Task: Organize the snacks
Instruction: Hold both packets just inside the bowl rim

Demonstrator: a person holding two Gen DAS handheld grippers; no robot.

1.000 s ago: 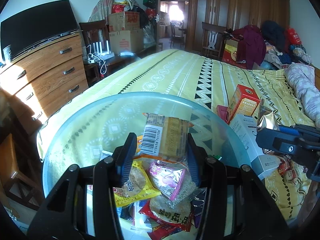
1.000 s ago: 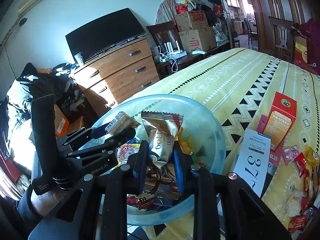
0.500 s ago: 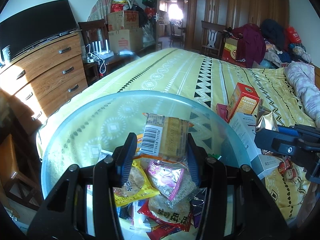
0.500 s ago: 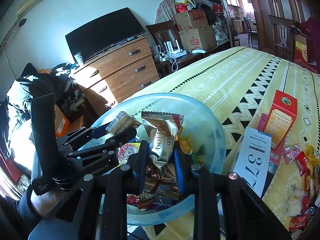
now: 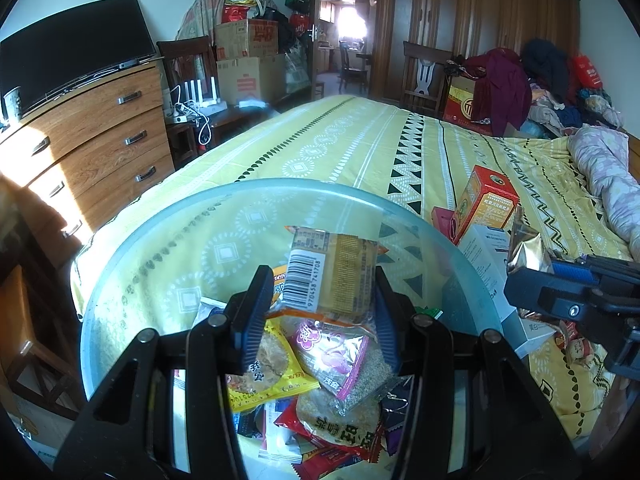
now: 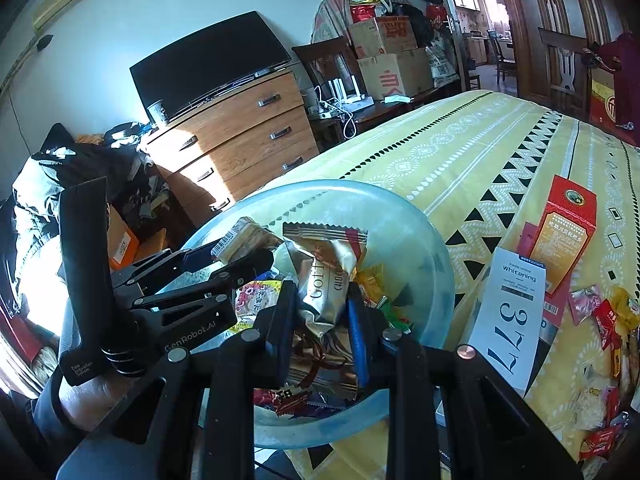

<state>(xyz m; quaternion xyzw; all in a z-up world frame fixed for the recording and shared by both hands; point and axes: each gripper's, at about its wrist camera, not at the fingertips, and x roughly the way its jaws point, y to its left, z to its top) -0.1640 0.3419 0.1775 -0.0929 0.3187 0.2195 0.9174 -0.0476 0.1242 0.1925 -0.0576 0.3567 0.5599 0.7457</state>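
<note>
A clear glass bowl [image 5: 168, 240] [image 6: 436, 272] holds several snack packets at the bed's near edge. My left gripper [image 5: 320, 296] is shut on a yellow barcoded packet [image 5: 334, 268] and holds it above the bowl's pile; the packet also shows in the right wrist view [image 6: 244, 238]. My right gripper [image 6: 322, 304] is shut on a silver-gold packet [image 6: 328, 276] over the bowl. That packet's top shows in the left wrist view [image 5: 526, 250].
A red-orange box [image 5: 486, 204] [image 6: 568, 236] and a white box marked 377 [image 6: 512, 312] lie on the yellow bedspread [image 5: 360, 152] right of the bowl. Loose snacks [image 6: 604, 320] lie scattered far right. A wooden dresser [image 5: 92, 148] stands left.
</note>
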